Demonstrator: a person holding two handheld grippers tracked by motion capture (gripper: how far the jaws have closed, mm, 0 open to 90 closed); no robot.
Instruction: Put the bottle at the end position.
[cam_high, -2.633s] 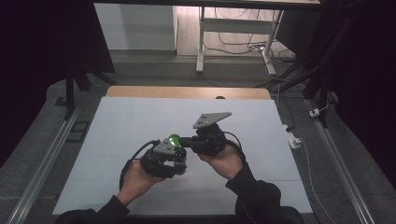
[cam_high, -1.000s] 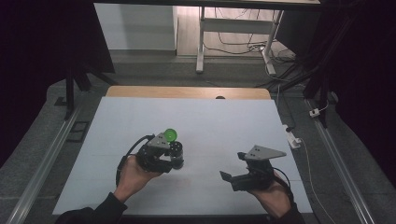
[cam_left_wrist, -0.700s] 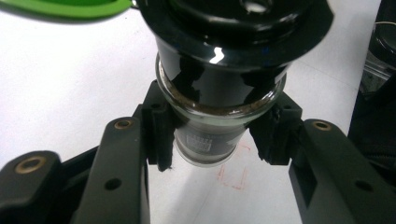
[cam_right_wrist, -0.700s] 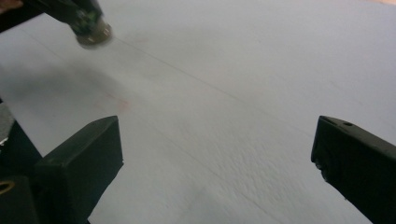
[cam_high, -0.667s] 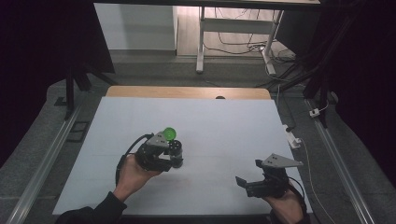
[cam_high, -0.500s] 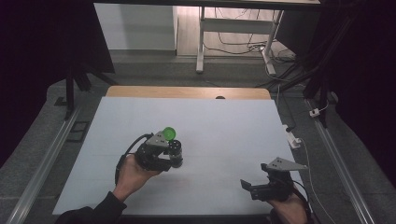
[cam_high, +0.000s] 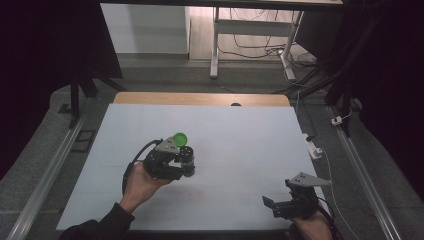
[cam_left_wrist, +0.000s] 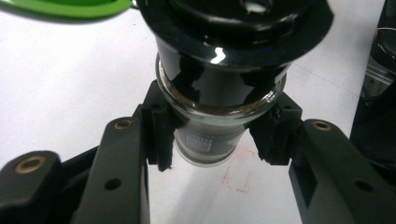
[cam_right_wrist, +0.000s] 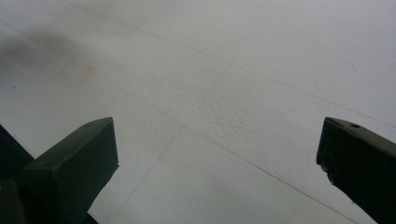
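**Two grippers, one jar: the left is clamping while the right is standing off**

Two black pads of the left gripper (cam_left_wrist: 212, 140) are pressing on the clear glass neck of a small dark jar (cam_left_wrist: 219, 100), just under its wide glossy black cap, so this gripper is closed on the jar. In the left gripper view the glass is showing a brown residue ring and a small printed label below the pads. A round bright green lid (cam_high: 179, 138) is showing at the jar's far side, seemingly hinged or resting open beside the cap; how it is attached cannot be told. In the high view the left gripper (cam_high: 175, 162) is holding the jar at the middle-left of the pale white table mat (cam_high: 240, 130), either low over it or resting on it.

Farther out, the right gripper (cam_high: 280, 206) is sitting near the mat's front right corner, well apart from the jar. Its jaws are standing wide with nothing between them, and they have just finished opening that last bit; the right gripper view is looking along them at bare mat (cam_right_wrist: 210, 93).

Risks from here, as a judgement: the pads are gripping smooth, rounded glass on a narrow band, so a tilt of the hand could be letting the jar rotate or slide downward. With the lid apparently open, tipping may be spilling whatever is inside. The right gripper, coming back in, could be knocking the green lid or cap if approaching too fast.
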